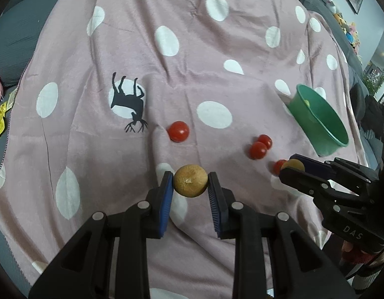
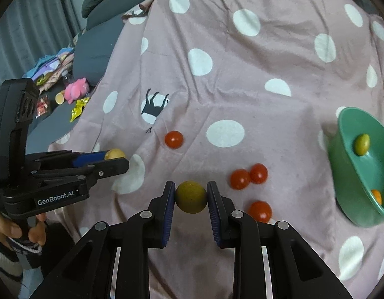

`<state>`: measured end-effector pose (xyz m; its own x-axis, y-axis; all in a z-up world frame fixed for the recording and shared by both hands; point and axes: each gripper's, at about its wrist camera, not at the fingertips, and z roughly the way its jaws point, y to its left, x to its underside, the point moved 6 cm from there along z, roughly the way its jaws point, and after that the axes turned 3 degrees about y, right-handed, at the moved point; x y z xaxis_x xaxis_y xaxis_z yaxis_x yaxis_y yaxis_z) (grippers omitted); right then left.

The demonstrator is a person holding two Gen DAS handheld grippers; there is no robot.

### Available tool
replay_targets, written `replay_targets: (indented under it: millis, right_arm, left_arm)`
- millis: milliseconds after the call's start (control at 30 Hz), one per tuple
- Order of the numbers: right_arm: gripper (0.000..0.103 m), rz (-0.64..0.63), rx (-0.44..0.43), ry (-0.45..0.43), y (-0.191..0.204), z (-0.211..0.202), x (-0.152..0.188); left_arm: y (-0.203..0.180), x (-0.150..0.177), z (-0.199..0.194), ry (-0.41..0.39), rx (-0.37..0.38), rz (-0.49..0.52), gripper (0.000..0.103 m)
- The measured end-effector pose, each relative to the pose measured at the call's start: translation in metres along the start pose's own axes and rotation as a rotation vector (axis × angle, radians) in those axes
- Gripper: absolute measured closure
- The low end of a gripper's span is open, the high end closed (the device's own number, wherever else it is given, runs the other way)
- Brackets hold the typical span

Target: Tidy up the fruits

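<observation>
My left gripper (image 1: 190, 183) is shut on a tan round fruit (image 1: 190, 184), held above the pink dotted blanket; it also shows in the right wrist view (image 2: 114, 154). My right gripper (image 2: 190, 196) is shut on an olive-yellow round fruit (image 2: 191, 196), which shows in the left wrist view (image 1: 293, 165). One cherry tomato (image 2: 174, 139) lies ahead to the left, a pair of tomatoes (image 2: 249, 175) to the right and another tomato (image 2: 260, 211) beside my right finger. A green bowl (image 2: 351, 174) at the right holds a green fruit (image 2: 362, 144) and an orange fruit (image 2: 377, 196).
The pink blanket (image 2: 241, 74) with white dots and deer prints covers a grey couch (image 1: 15, 32). Toys, a cup and snack packets (image 2: 72, 94) lie on the couch to the left. The bowl (image 1: 318, 119) is tilted on the blanket at the right.
</observation>
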<state>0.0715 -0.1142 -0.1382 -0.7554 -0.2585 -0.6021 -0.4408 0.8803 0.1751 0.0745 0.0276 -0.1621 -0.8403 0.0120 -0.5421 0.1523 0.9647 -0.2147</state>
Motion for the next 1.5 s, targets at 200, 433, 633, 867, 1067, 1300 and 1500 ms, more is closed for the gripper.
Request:
replay_targets:
  millis: [200, 433, 633, 867, 1067, 1300, 1500]
  right_arm:
    - [0.075, 0.006, 0.013, -0.045, -0.001, -0.021, 0.006]
    - [0.075, 0.026, 0.028, -0.084, -0.01, -0.038, 0.008]
    - [0.075, 0.064, 0.05, -0.117, -0.029, -0.052, 0.009]
    - [0.075, 0.128, 0.081, -0.157, -0.059, -0.068, 0.013]
    - [0.075, 0.174, 0.102, -0.183, -0.082, -0.08, 0.017]
    - [0.075, 0.225, 0.131, -0.206, -0.112, -0.089, 0.019]
    - [0.075, 0.274, 0.164, -0.224, -0.141, -0.095, 0.019]
  left_arm:
    - [-0.019, -0.002, -0.006, -0.009, 0.007, 0.037, 0.075]
    - [-0.047, -0.009, -0.006, -0.016, 0.03, 0.086, 0.075]
    - [-0.072, -0.021, -0.003, -0.025, 0.047, 0.138, 0.075]
    - [-0.108, -0.037, 0.001, -0.038, 0.073, 0.21, 0.075]
    - [-0.133, -0.046, 0.01, -0.036, 0.095, 0.244, 0.075]
    - [-0.164, -0.058, 0.027, -0.021, 0.113, 0.285, 0.075]
    - [-0.198, -0.073, 0.041, -0.023, 0.133, 0.331, 0.075]
